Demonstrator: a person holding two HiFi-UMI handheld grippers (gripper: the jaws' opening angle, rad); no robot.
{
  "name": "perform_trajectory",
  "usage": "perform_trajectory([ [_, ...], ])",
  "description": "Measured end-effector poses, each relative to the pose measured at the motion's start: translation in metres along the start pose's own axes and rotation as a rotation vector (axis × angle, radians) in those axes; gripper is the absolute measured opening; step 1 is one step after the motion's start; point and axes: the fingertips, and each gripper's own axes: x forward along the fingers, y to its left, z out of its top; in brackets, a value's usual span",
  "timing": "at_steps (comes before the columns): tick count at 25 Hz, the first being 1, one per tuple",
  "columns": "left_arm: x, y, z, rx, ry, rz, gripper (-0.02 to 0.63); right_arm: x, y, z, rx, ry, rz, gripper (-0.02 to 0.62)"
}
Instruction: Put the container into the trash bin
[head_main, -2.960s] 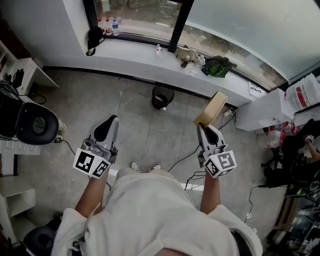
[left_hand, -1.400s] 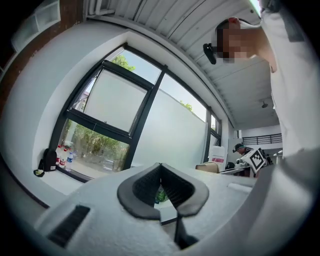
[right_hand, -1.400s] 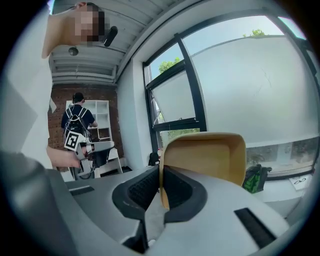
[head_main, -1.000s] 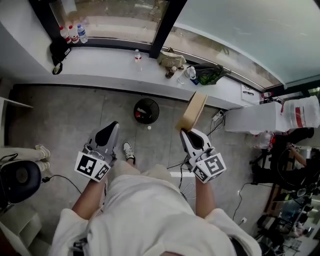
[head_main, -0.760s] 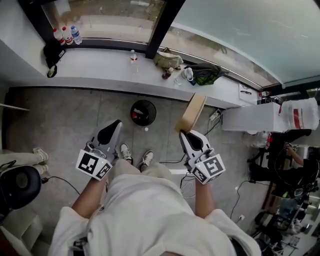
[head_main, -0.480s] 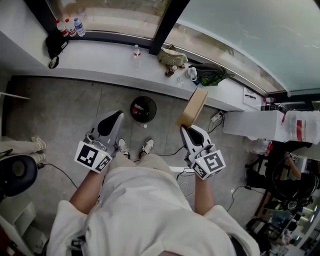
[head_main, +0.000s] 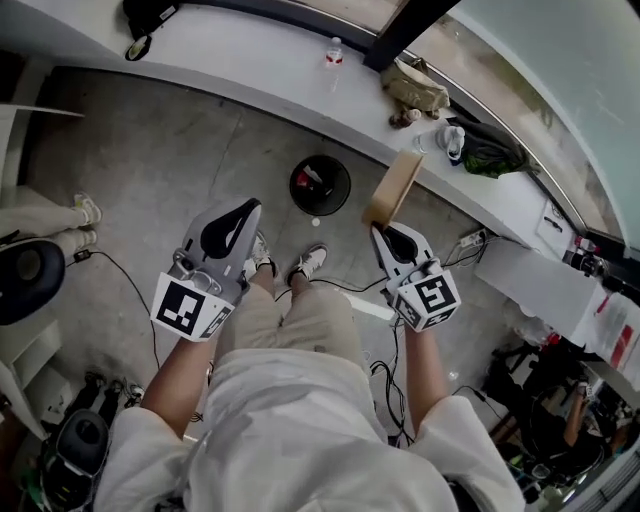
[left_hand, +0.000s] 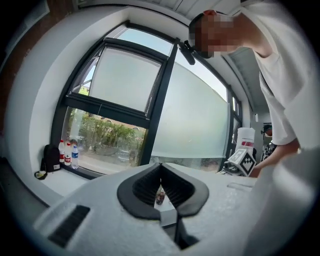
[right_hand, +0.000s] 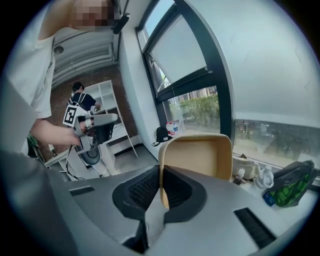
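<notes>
A tan, square paper container (head_main: 393, 187) stands on edge above the floor, with my right gripper (head_main: 386, 229) shut on its rim. In the right gripper view the container (right_hand: 200, 157) rises from between the pads, and the right gripper (right_hand: 161, 174) pinches its left wall. The round black trash bin (head_main: 320, 185) sits on the grey floor below the window ledge, just left of the container, with some red and white litter inside. My left gripper (head_main: 243, 211) hangs left of the bin. In its own view the left gripper (left_hand: 161, 169) is shut and holds nothing.
A white window ledge (head_main: 250, 60) carries a small bottle (head_main: 333, 52), a beige bag (head_main: 418, 88) and a green-black bag (head_main: 490, 150). The person's shoes (head_main: 310, 262) and cables (head_main: 345, 290) lie below the bin. A black chair (head_main: 25, 280) and another person's feet (head_main: 85, 210) are at left.
Both grippers have come down and forward, the right one more, with the container still pinched. The trash bin now lies nearer, between the two grippers.
</notes>
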Motion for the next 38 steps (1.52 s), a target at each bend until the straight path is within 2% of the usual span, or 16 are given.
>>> perform_trajectory([
  [7, 0.021, 0.026, -0.086, -0.039, 0.044, 0.031, 0.017, 0.091, -0.022, -0.102, -0.054, 0.193, 0.075, 0.023],
  [12, 0.031, 0.043, -0.12, -0.057, 0.06, 0.031, 0.017, 0.136, -0.027, -0.165, -0.089, 0.329, 0.096, 0.023],
  [16, 0.035, 0.05, -0.138, -0.067, 0.082, -0.005, 0.017, 0.163, -0.024, -0.198, -0.086, 0.402, 0.092, 0.023],
  [21, 0.036, 0.049, -0.158, -0.087, 0.138, -0.035, 0.017, 0.186, -0.025, -0.239, -0.019, 0.49, 0.115, 0.023],
  [29, 0.047, 0.053, -0.185, -0.091, 0.186, -0.086, 0.017, 0.214, -0.029, -0.296, -0.043, 0.609, 0.146, 0.023],
  [38, 0.062, 0.068, -0.256, -0.118, 0.256, -0.112, 0.017, 0.265, -0.033, -0.366, -0.079, 0.673, 0.2, 0.023],
])
